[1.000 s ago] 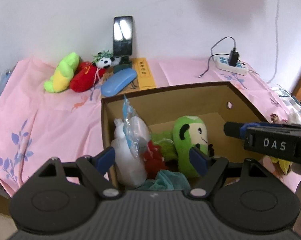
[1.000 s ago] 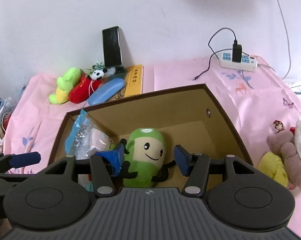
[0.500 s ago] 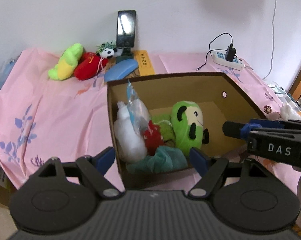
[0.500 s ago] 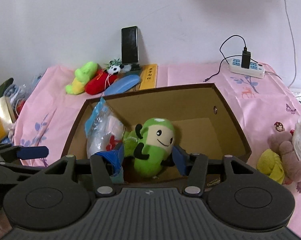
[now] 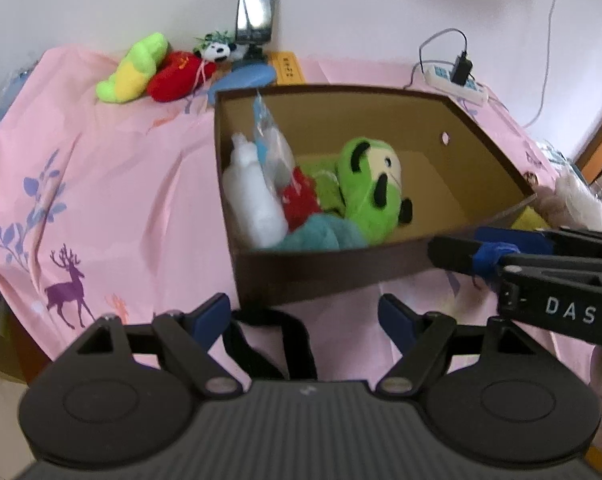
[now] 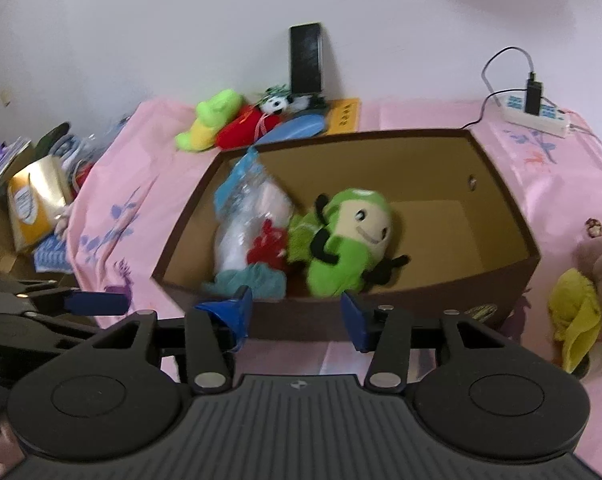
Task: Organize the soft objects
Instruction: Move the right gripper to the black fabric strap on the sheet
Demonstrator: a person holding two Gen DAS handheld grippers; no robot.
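A brown cardboard box (image 5: 385,268) (image 6: 501,184) stands on the pink cloth. Inside lie a green plush (image 5: 371,188) (image 6: 351,240), a white plush (image 5: 251,196), a red plush (image 6: 267,246), a teal cloth (image 5: 321,234) and a clear bag (image 6: 245,188). My left gripper (image 5: 305,316) is open and empty, in front of the box's near wall. My right gripper (image 6: 297,312) is open and empty, also before the near wall; it shows at the right in the left wrist view (image 5: 513,248).
Green-yellow (image 5: 135,70), red (image 5: 177,76) and panda (image 5: 217,50) plushes, a blue case (image 5: 247,80) and a phone (image 5: 257,8) sit at the back. A power strip (image 6: 537,114) lies back right. More plushes (image 6: 581,292) lie right of the box. Clutter (image 6: 33,200) lies off the left edge.
Both grippers have pulled back and up out of the box, towards the table's near edge. The green plush stays in the box.
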